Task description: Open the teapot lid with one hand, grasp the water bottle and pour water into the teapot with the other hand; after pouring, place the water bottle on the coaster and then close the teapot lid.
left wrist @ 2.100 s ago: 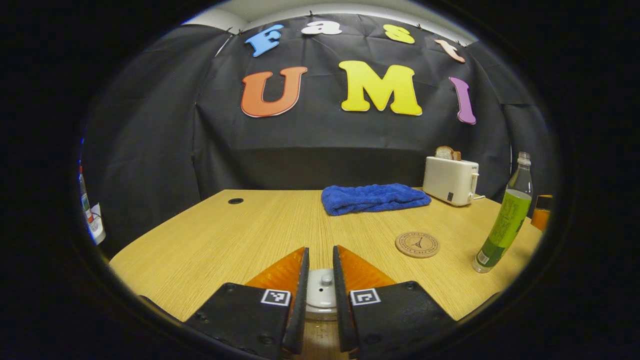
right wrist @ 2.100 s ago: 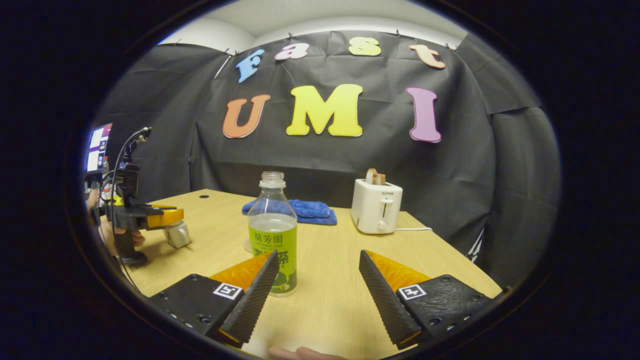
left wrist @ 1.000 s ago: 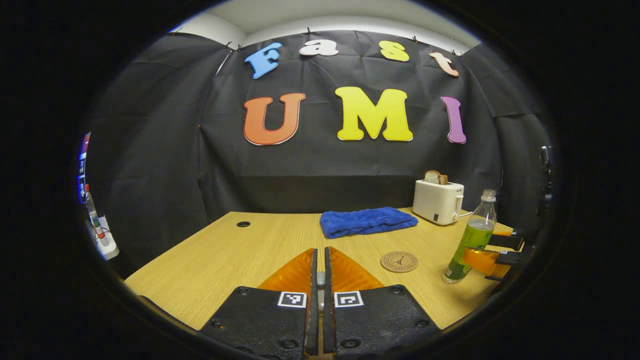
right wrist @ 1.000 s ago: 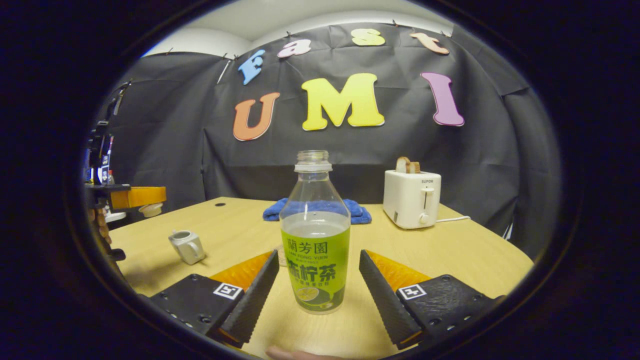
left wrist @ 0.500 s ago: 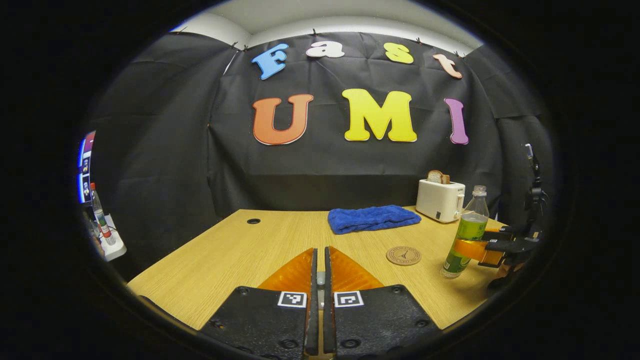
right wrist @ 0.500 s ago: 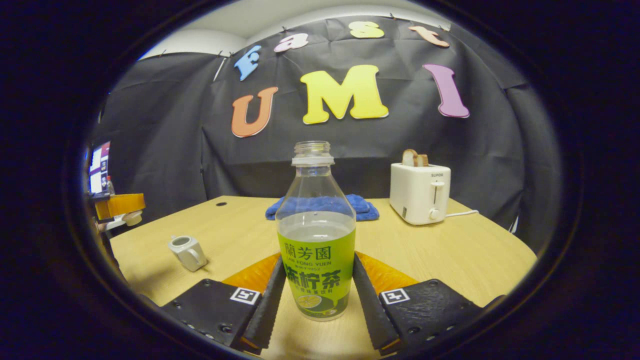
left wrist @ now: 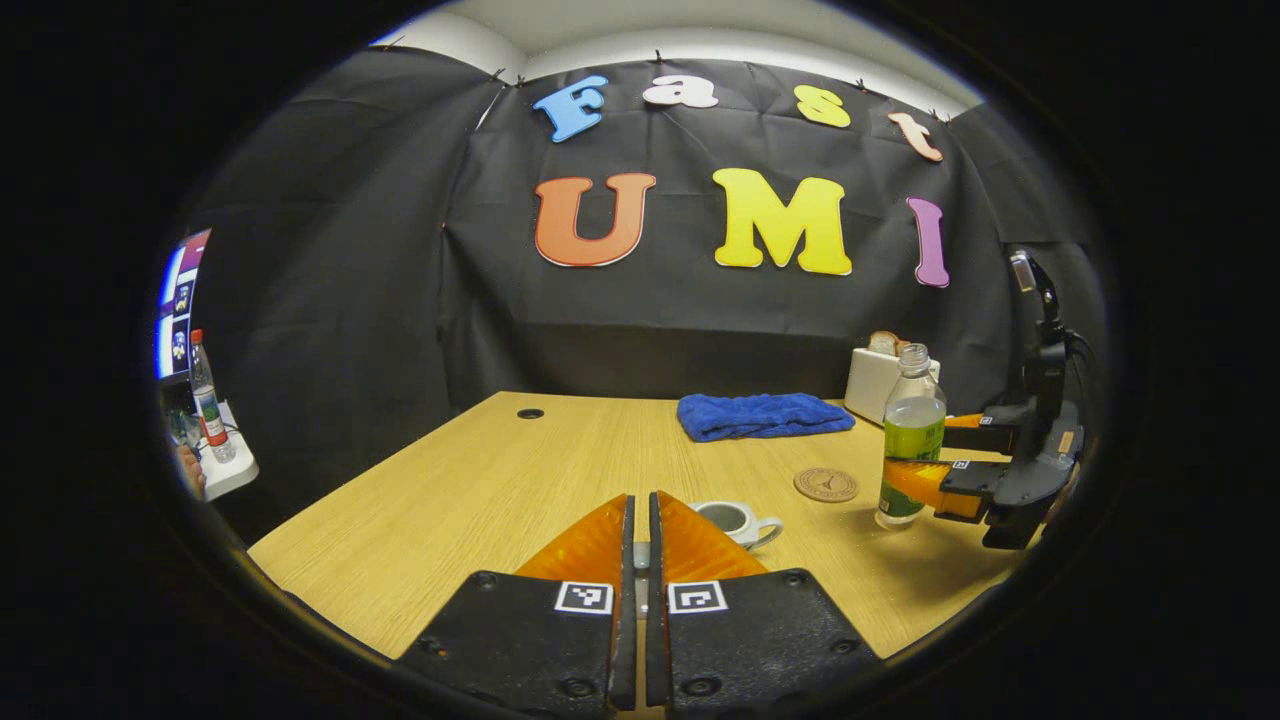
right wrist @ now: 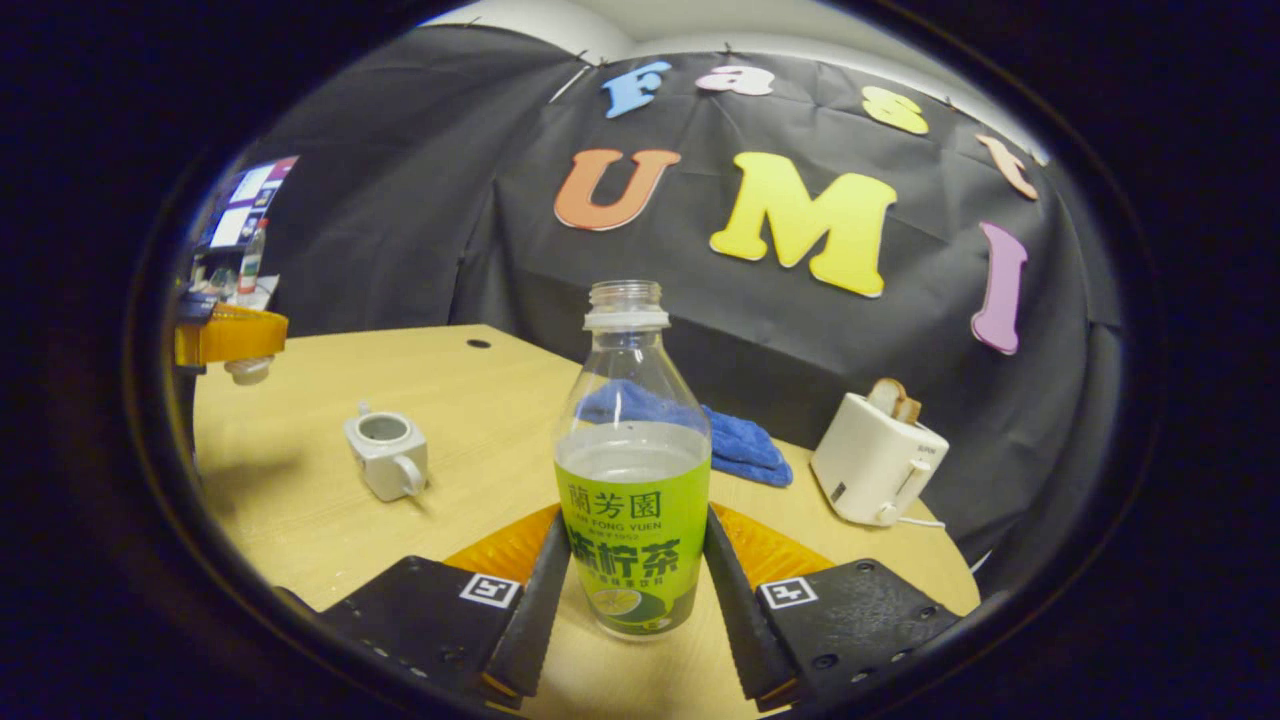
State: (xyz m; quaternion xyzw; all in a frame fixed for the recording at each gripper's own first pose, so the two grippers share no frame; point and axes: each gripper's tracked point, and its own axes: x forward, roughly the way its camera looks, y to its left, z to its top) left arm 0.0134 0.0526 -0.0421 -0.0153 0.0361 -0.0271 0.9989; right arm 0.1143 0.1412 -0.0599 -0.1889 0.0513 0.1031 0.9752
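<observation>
right gripper clamps both fingers on the water bottle, frame centre. left gripper pinched on teapot lid, far left; open teapot mid-left on table.

Clear plastic water bottle carries a bright green label. Small ceramic teapot is white. Folded terry towel is deep blue. Worktop shows pale wood grain. Round cork coaster is tan; boxy toaster cream-white.

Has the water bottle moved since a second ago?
Yes. In the left gripper view the water bottle now hangs lifted in the right gripper, its base clear of the table.
</observation>
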